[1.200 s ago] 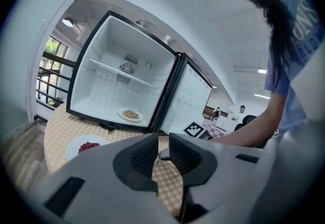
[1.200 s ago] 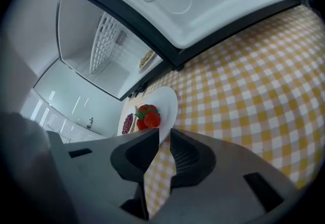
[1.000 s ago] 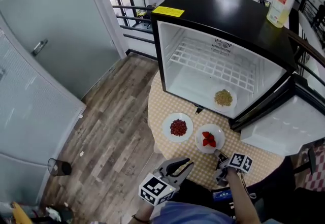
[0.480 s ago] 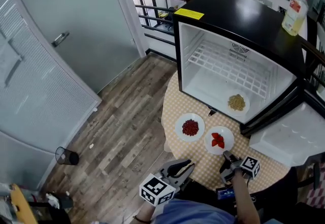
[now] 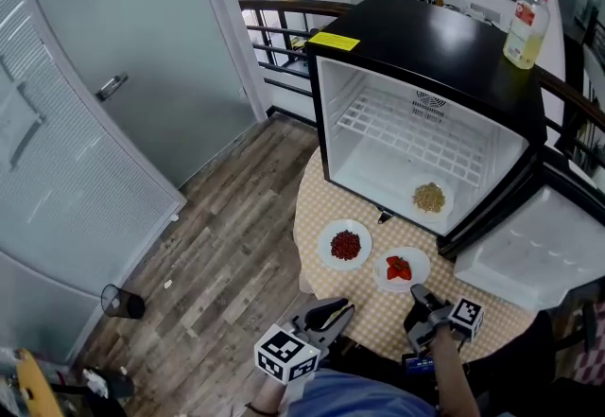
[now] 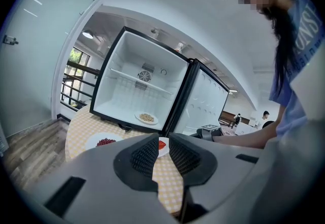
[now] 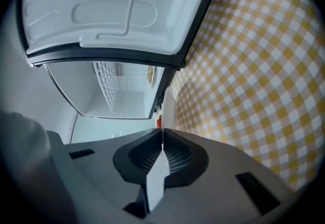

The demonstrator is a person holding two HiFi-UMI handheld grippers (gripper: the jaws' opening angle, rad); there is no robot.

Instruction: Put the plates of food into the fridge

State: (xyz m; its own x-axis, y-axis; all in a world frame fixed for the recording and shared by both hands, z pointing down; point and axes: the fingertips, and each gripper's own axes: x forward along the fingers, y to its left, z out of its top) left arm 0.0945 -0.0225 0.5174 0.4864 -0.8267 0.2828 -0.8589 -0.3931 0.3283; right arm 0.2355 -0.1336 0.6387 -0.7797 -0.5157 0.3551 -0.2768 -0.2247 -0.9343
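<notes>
The right hand-held gripper (image 5: 417,293) clamps the rim of the plate of red food (image 5: 401,269) near the bench's (image 5: 378,316) front edge. The left hand-held gripper (image 5: 340,309) hangs empty, jaws slightly apart

Left gripper (image 5: 337,310) hangs near-left, jaws a crack apart with nothing in them. Right gripper (image 5: 417,295) is pinched tight on the plate (image 5: 417,264) rim.

A round table (image 5: 376,309) under a yellow checked cloth carried an open black fridge (image 5: 444,37) at its back. In front of the fridge sat a plate of dark red bits (image 5: 328,245). Just beside that was a plate of bright red pieces (image 5: 417,259), which may have hung just clear of the cloth.
</notes>
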